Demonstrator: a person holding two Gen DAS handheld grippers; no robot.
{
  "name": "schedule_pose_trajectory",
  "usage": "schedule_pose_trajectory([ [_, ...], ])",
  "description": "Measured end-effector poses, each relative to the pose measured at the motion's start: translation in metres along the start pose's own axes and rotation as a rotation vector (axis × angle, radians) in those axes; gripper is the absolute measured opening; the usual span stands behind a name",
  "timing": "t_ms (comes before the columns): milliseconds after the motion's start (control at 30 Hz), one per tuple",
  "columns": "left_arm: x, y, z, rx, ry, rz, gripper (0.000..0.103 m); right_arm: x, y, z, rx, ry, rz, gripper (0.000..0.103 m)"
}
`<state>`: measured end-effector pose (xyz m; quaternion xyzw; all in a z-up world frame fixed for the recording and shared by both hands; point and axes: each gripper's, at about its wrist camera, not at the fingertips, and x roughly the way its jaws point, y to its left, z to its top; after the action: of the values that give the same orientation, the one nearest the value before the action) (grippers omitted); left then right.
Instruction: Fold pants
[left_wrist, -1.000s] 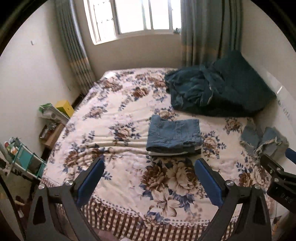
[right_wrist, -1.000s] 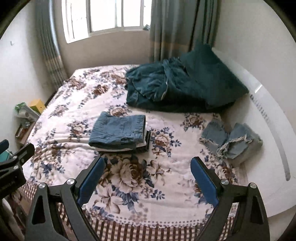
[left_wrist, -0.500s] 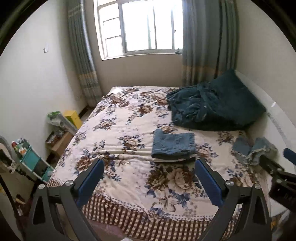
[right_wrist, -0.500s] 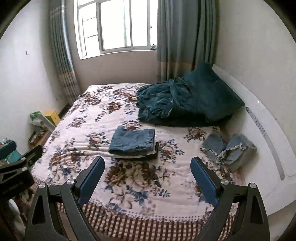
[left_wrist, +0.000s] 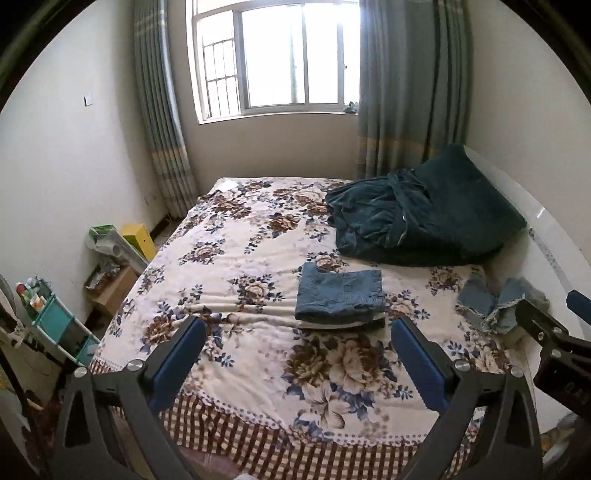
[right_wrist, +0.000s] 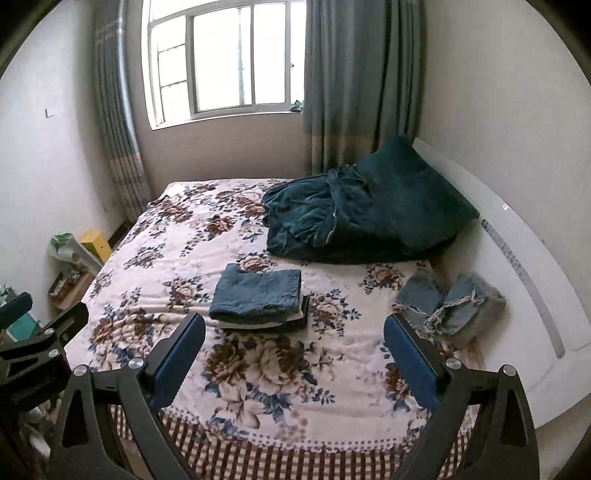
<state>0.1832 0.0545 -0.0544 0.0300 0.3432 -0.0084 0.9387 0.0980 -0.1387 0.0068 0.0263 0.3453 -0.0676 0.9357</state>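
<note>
The folded pants (left_wrist: 340, 295) top a small stack near the middle of the bed (left_wrist: 236, 258). Left gripper (left_wrist: 297, 354) and right gripper (right_wrist: 293, 350) hang off its foot edge, fingers spread, holding nothing.

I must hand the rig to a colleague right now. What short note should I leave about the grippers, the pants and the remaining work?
Left gripper: open, empty, held above the near edge of the bed.
Right gripper: open, empty, also above the near edge.
Done: folded jeans lie on top of a small stack in the middle of the bed.
Left: one crumpled pair of frayed jeans lies at the right side of the bed, by the white headboard, seemingly not yet folded.
The dark green blanket is no part of the job.
</note>
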Motion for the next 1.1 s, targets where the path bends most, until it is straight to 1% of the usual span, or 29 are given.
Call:
schedule_pose_trajectory([
  [167, 0.017, -0.006, 0.006, 0.011, 0.017, 0.023, 0.103, 0.025, -0.001, 0.007, 0.008, 0.000, -0.026, 0.099],
  [200, 0.020, -0.007, 0.007, 0.012, 0.023, 0.018, 0.103, 0.030, -0.002, 0.008, 0.015, 0.001, -0.028, 0.099],
  [400, 0.034, -0.012, 0.010, 0.021, 0.021, 0.031, 0.103, 0.056, -0.003, 0.008, 0.018, 0.027, -0.043, 0.099],
  [567, 0.045, -0.012, 0.013, 0.008, 0.030, 0.043, 0.103, 0.074, -0.004, 0.006, 0.020, 0.048, -0.051, 0.099],
  [1100, 0.047, -0.010, 0.014, 0.008, 0.026, 0.055, 0.103, 0.085, -0.003, 0.004, 0.012, 0.049, -0.040, 0.100],
])
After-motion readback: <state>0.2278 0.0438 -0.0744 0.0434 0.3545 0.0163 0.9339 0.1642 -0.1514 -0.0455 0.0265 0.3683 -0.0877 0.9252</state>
